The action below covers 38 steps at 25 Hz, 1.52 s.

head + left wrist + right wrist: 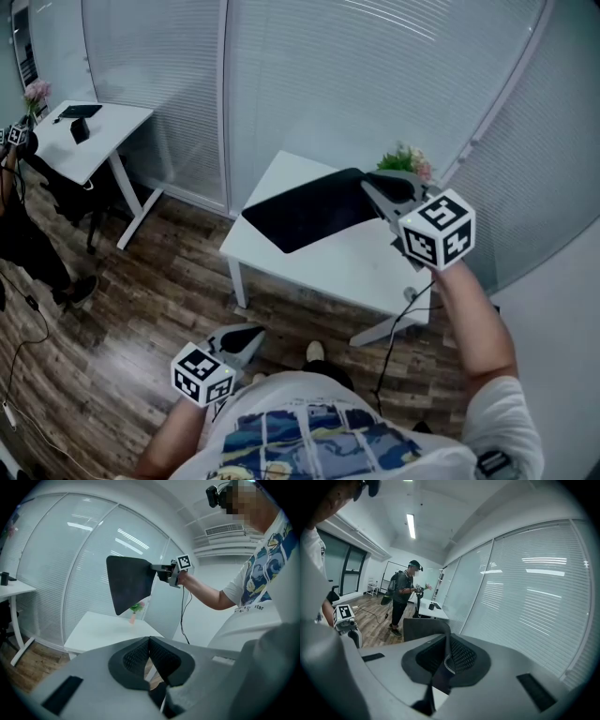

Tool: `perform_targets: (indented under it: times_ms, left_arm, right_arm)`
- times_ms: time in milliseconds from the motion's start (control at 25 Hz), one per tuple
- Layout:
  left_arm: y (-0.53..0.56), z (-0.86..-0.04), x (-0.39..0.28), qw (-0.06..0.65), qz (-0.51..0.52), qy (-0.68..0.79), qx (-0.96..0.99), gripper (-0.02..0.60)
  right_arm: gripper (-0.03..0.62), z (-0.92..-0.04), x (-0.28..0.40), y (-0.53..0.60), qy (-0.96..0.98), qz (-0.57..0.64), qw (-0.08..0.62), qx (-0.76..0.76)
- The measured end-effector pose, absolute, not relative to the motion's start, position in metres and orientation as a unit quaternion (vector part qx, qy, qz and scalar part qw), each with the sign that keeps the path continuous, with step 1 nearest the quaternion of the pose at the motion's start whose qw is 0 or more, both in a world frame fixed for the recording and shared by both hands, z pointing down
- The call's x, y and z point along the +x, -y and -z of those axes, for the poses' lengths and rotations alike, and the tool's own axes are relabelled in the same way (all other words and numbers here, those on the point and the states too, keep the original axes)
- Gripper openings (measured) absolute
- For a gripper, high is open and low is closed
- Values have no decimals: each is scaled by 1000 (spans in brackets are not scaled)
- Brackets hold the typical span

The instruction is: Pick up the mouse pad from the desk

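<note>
The black mouse pad [309, 214] is in the air above the white desk [347, 267], gripped at its right edge. My right gripper [370, 187] is shut on that edge. In the right gripper view the pad [423, 629] runs out from between the closed jaws of the right gripper [447, 654]. In the left gripper view the pad [130, 585] hangs flat from the right gripper [158, 569], over the desk [103, 627]. My left gripper [251, 336] is low by my torso, away from the desk. Its jaws, seen at the left gripper [149, 641], are shut on nothing.
A small pot of pink flowers [405, 159] stands at the desk's far corner. A cable [394, 337] hangs off the desk's right side. A second white desk [94, 131] with dark items and another person [403, 592] are at the left. Blinds cover the wall behind.
</note>
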<state>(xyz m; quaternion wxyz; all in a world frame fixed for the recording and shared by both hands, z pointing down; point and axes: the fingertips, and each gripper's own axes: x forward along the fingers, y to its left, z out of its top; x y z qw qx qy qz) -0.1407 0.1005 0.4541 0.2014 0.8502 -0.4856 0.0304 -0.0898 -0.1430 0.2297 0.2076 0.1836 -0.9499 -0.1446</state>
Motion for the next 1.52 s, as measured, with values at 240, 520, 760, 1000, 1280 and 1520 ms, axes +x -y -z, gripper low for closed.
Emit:
perform_targets:
  times_ms: [240, 520, 760, 1000, 1280, 1520]
  left_arm:
    - [-97, -455, -144, 198, -29, 484, 852, 3]
    - [-90, -457, -142, 199, -29, 481, 853, 3]
    - [-88, -461, -142, 185, -49, 483, 855, 3]
    - [-82, -460, -146, 192, -43, 483, 853, 3]
    - [-76, -461, -152, 199, -43, 485, 851, 3]
    - [-74, -463, -155, 202, -42, 485, 850, 3]
  right_arm:
    - [26, -229, -90, 143, 950, 146, 205, 187]
    - [26, -231, -88, 149, 949, 146, 205, 189]
    - [26, -233, -90, 151, 950, 145, 203, 190]
    - [26, -233, -92, 159, 949, 144, 204, 191]
    - [26, -231, -97, 168, 950, 140, 202, 192]
    - [26, -235, -102, 170, 951, 139, 201, 189]
